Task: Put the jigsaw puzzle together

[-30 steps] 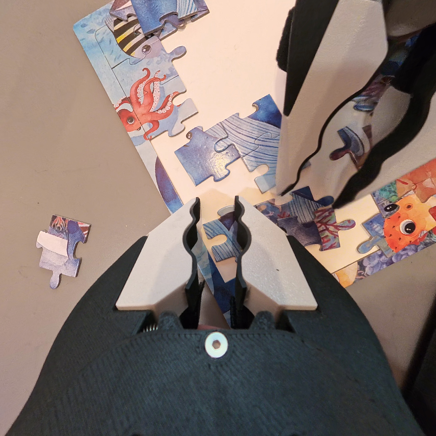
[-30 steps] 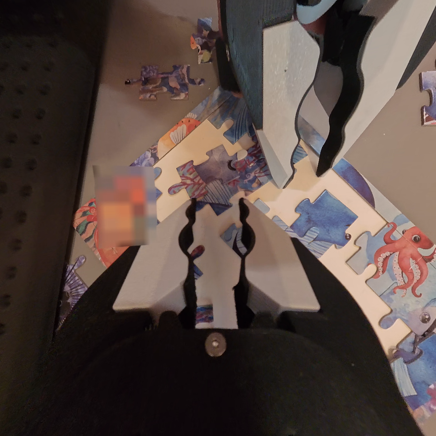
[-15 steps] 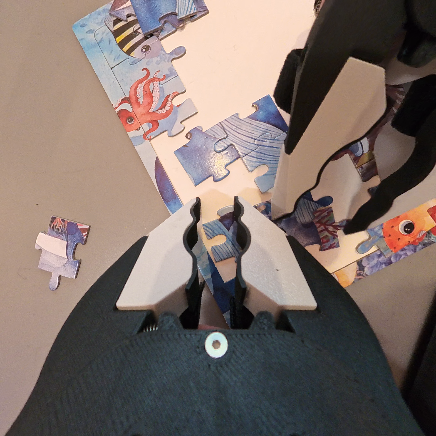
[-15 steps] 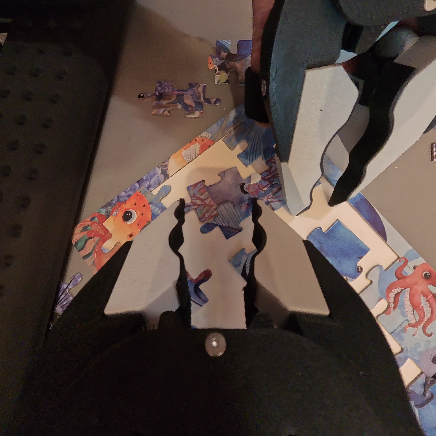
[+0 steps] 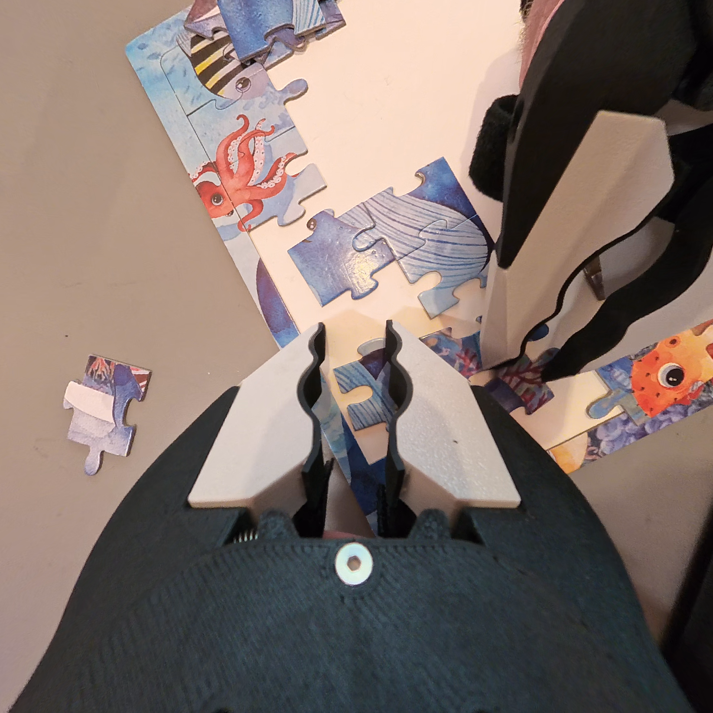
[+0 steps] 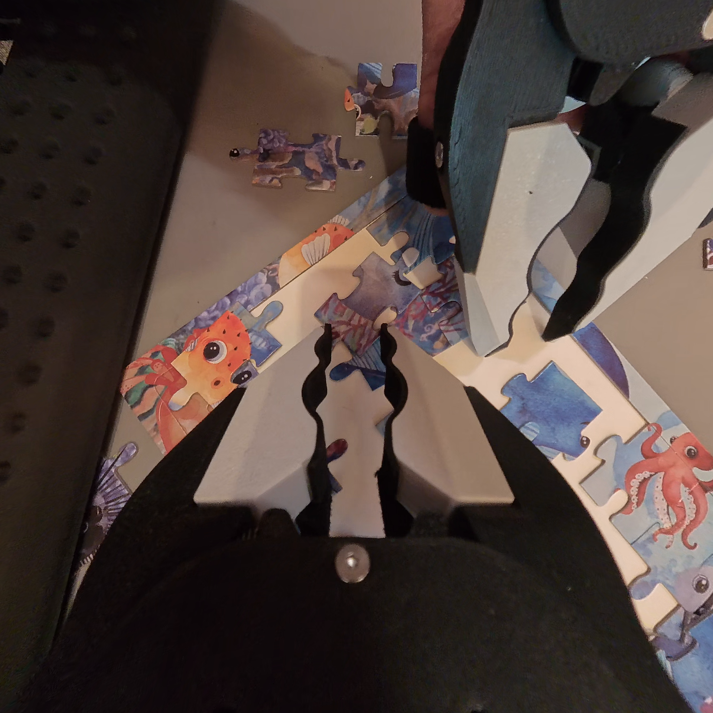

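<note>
The puzzle tray (image 5: 386,115) lies on a tan table and also shows in the right wrist view (image 6: 478,366). Octopus pieces (image 5: 247,173) and an orange fish (image 5: 671,378) sit in its frame. My left gripper (image 5: 354,328) is open and empty, low over a blue striped piece (image 5: 366,393). My right gripper (image 6: 355,328) is open with a narrow gap. Its tips straddle the corner of a red-coral piece (image 6: 355,335) that lies flat on the tray. Joined whale pieces (image 5: 386,247) lie loose in the tray's middle.
One loose piece (image 5: 104,409) lies on the table left of the tray. Two more loose pieces (image 6: 301,162) (image 6: 386,100) lie beyond the tray's corner. A dark dimpled surface (image 6: 77,231) borders the table there. The two grippers are close together over the tray's corner. The orange fish (image 5: 671,378) sits 7 cm or so from the ends of my right fingers. Seen from the right wrist view (image 6: 218,344) as well.
The right gripper has moved along the tray to the coral piece, opening wider on the way and then narrowing its jaws. The left gripper has stayed still.
</note>
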`<state>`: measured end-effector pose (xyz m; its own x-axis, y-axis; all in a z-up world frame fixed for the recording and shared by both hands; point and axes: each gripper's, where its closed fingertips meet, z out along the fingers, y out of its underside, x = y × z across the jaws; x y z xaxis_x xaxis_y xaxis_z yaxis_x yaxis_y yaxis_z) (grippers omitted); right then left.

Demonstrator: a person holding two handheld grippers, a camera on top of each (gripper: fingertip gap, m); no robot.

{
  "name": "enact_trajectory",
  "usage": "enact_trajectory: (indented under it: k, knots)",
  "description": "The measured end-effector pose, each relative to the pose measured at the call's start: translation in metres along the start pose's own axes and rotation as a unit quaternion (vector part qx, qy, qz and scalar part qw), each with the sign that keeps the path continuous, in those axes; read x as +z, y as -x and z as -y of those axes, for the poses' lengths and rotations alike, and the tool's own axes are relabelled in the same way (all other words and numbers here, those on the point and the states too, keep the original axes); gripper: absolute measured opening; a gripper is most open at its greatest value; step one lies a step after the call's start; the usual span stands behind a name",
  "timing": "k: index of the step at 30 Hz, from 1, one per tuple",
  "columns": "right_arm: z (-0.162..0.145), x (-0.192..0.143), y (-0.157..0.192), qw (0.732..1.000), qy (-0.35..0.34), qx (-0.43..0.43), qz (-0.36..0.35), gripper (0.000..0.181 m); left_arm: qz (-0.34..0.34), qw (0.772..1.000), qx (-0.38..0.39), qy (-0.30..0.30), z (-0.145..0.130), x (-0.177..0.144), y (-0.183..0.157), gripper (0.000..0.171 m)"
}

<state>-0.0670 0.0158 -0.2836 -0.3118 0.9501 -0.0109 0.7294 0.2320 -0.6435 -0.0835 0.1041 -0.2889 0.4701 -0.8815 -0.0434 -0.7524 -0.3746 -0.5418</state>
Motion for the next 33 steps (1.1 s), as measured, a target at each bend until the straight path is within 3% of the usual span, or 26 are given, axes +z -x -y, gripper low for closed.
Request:
enact_trajectory:
  k: [9, 15, 29, 33]
  knots:
    - [0.003, 0.003, 0.003, 1.000, 0.003, 0.015, 0.003, 0.045, 0.003, 1.000, 0.001, 0.000, 0.000, 0.000, 0.001, 0.031]
    - [0.001, 0.003, -0.002, 1.000, 0.017, 0.004, -0.023, 0.027, 0.003, 1.000, 0.002, 0.001, 0.000, 0.000, 0.001, 0.031]
    - [-0.003, -0.004, -0.007, 1.000, 0.015, 0.011, -0.021, 0.021, 0.018, 1.000, 0.003, -0.002, 0.000, -0.001, 0.007, 0.038]
    - [0.000, -0.012, -0.008, 1.000, -0.001, 0.016, -0.016, 0.005, 0.020, 1.000, -0.003, -0.007, 0.001, -0.001, 0.009, 0.036]
